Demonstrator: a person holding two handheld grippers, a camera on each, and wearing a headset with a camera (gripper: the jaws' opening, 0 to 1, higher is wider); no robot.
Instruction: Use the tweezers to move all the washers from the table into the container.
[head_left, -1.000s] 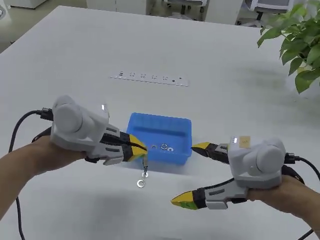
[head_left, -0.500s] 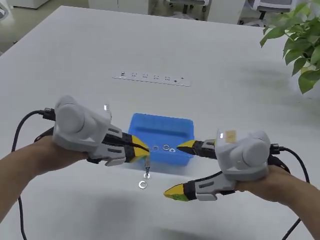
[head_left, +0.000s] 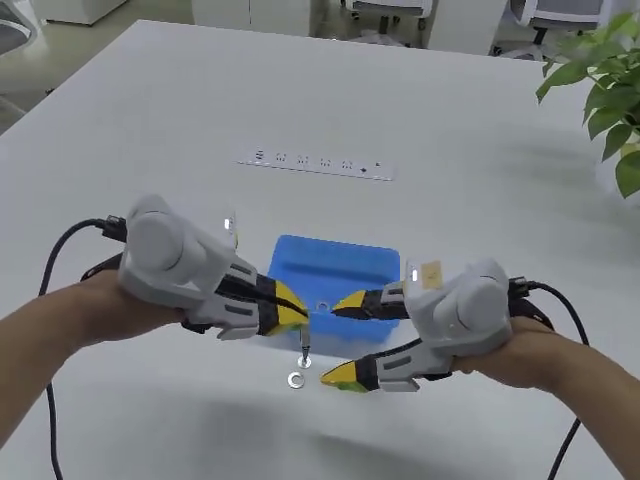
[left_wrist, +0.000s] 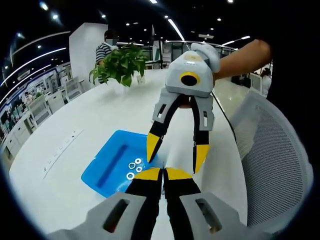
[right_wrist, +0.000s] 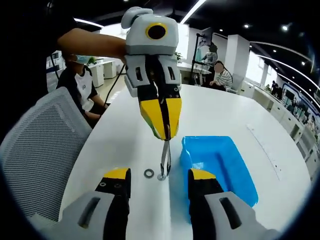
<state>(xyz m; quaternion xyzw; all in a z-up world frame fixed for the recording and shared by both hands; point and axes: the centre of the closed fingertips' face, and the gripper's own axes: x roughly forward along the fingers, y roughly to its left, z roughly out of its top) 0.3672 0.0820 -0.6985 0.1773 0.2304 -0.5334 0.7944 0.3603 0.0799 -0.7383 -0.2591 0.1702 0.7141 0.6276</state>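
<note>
My left gripper is shut on slim metal tweezers that point down at the table just in front of the blue container. A small ring sits at the tweezers' tip, and a loose washer lies on the table beside it. In the left gripper view, three washers lie inside the container. My right gripper stands open, its yellow fingertips on either side of the tweezers. My left gripper shows its jaws pressed together.
A flat power strip lies mid-table beyond the container. A potted plant stands at the far right. A mesh chair stands at the near table edge. Cables trail from both grippers. People sit at desks in the background.
My right gripper has moved left, from the container's right side to close around the tweezers, still open. The left gripper and tweezers have stayed put by the washer.
</note>
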